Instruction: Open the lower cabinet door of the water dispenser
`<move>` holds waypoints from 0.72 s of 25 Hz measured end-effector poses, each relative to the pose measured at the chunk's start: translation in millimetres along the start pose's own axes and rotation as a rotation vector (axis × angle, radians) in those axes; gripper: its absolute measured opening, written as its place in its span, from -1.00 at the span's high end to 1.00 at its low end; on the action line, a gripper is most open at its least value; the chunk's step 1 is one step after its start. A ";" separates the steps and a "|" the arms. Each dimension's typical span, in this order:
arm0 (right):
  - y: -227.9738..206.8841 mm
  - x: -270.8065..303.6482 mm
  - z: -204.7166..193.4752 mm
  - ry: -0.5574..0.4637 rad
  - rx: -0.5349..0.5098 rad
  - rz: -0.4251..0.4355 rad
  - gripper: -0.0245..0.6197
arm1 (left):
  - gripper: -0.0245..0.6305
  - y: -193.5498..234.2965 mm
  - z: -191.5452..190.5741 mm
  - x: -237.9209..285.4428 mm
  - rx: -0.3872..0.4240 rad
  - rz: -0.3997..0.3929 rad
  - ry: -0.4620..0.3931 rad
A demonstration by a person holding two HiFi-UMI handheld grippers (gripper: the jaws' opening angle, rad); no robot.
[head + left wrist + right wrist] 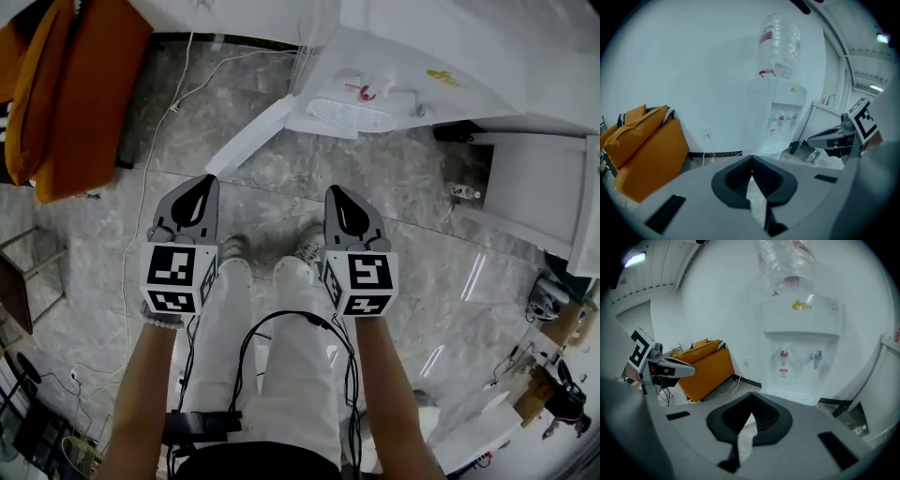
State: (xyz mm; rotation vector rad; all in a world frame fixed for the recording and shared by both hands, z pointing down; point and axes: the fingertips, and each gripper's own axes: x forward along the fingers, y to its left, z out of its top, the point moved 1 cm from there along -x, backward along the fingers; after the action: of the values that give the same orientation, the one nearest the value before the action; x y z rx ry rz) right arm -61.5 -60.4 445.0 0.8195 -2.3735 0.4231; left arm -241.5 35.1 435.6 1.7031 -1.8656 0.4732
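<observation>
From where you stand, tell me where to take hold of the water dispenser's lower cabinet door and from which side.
Take the lower cabinet door by its free outer edge, the end nearest the left gripper. It looks already swung out from the water dispenser, a thin panel standing edge-up, so come from above and straddle that edge. The jaws are together now; open them first.

Left gripper (752,159): jaws meeting at the tips, nothing between them. Beyond: white water dispenser (776,117) against the wall, clear bottle (780,44) on top. Orange seat (647,150) at left. Right gripper (811,138) at right, marker cube showing.
</observation>
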 end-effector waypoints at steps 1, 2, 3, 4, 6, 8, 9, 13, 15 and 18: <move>4.1 -6.5 10.2 -0.013 -0.006 0.007 0.91 | 0.89 -2.3 10.5 -8.4 0.008 -0.005 -0.010; 7.9 -13.4 20.6 -0.026 -0.012 0.013 0.91 | 0.89 -4.9 21.4 -16.9 0.017 -0.010 -0.021; 11.4 -20.7 30.7 -0.037 -0.018 0.017 0.91 | 0.89 -7.7 31.8 -25.5 0.028 -0.016 -0.030; 14.8 -28.1 40.2 -0.048 -0.023 0.021 0.91 | 0.89 -10.4 41.4 -34.2 0.040 -0.022 -0.039; 21.3 -42.4 58.2 -0.070 -0.033 0.029 0.91 | 0.89 -14.7 58.8 -51.1 0.066 -0.029 -0.057; 27.8 -57.7 73.9 -0.091 -0.044 0.035 0.91 | 0.89 -18.8 73.7 -68.0 0.081 -0.036 -0.076; 30.7 -65.4 81.3 -0.101 -0.052 0.037 0.91 | 0.89 -20.8 80.5 -76.2 0.085 -0.040 -0.086; 41.9 -95.1 107.2 -0.138 -0.071 0.027 0.91 | 0.89 -26.3 107.7 -108.9 0.117 -0.054 -0.121; 45.1 -108.7 118.6 -0.157 -0.080 0.017 0.91 | 0.89 -30.6 126.0 -124.2 0.140 -0.063 -0.154; 48.8 -128.8 135.7 -0.195 -0.086 0.002 0.91 | 0.89 -36.2 148.7 -146.7 0.166 -0.076 -0.202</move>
State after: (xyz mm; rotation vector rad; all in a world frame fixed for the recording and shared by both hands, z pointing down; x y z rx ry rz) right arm -68.1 -27.6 254.5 0.8531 -2.5521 0.2488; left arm -226.0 55.8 225.2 1.9887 -1.9391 0.4500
